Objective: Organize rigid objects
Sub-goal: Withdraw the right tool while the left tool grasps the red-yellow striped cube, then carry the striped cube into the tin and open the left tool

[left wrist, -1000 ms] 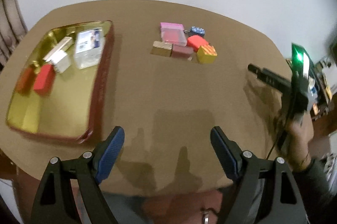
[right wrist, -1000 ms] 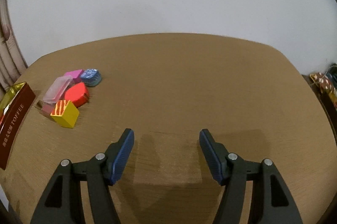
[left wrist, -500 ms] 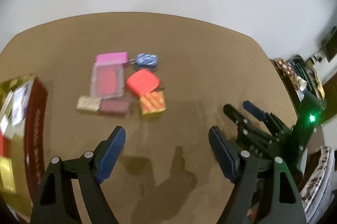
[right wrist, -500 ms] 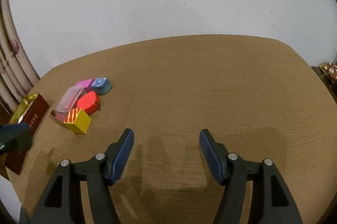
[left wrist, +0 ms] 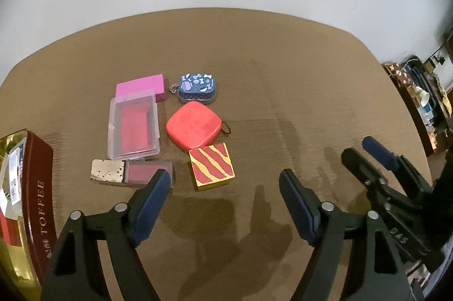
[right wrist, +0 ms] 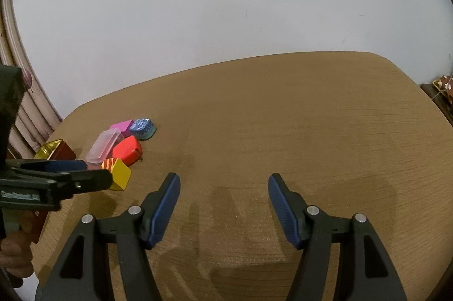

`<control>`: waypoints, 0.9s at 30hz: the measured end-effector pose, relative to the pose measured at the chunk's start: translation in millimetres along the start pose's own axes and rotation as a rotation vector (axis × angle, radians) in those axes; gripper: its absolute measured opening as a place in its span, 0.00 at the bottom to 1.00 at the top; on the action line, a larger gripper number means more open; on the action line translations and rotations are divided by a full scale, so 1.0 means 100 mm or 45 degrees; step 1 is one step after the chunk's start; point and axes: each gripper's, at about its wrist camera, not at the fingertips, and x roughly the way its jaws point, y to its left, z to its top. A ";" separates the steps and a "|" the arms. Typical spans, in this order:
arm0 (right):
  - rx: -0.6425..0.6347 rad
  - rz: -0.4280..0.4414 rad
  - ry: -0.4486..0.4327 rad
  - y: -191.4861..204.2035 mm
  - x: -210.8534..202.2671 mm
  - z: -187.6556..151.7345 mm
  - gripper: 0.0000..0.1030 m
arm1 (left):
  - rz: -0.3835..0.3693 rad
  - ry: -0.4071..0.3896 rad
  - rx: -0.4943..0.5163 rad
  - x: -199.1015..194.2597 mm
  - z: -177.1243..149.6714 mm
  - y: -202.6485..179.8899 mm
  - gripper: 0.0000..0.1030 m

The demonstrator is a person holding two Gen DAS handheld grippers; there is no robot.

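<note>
Several small rigid items lie clustered on the brown table: a pink box [left wrist: 140, 85], a clear case [left wrist: 133, 128] with red inside, a blue patterned tin [left wrist: 198, 88], a red rounded case [left wrist: 194, 128], a yellow box with red stripes [left wrist: 211, 166], a gold block [left wrist: 107, 170] and a maroon block [left wrist: 147, 172]. My left gripper [left wrist: 225, 179] hovers just short of the striped box, its jaws closing with nothing between them. My right gripper [right wrist: 223, 179] stands open over bare table, right of the cluster.
A dark red toffee tin [left wrist: 36, 187] with a gold inside holds other items at the left edge. The table top [right wrist: 311, 131] stretches to the right of the cluster. Cluttered shelves [left wrist: 424, 102] stand beyond the table's right edge. A wall rises behind.
My left gripper has swung right from the toffee tin to the cluster, which now looks larger and nearer. Its jaws have narrowed a little. It has come into the right wrist view's left edge.
</note>
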 end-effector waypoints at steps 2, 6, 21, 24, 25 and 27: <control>0.002 0.002 -0.003 0.00 -0.01 0.00 0.64 | -0.009 0.006 0.007 0.03 0.01 -0.01 0.69; 0.005 0.005 -0.007 0.00 -0.02 0.00 0.64 | -0.005 0.019 0.012 0.11 0.05 0.00 0.65; 0.050 0.007 -0.021 -0.05 -0.04 0.02 0.64 | -0.028 0.026 0.006 0.04 -0.16 -0.09 0.25; 0.054 0.002 -0.021 -0.05 -0.03 0.02 0.64 | -0.036 0.001 -0.011 -0.25 -0.37 -0.09 0.25; 0.054 0.003 -0.020 -0.06 -0.03 0.03 0.64 | -0.029 -0.004 -0.017 -0.36 -0.45 -0.07 0.26; 0.054 0.003 -0.019 -0.06 -0.02 0.03 0.64 | -0.014 -0.015 -0.046 -0.60 -0.61 0.05 0.26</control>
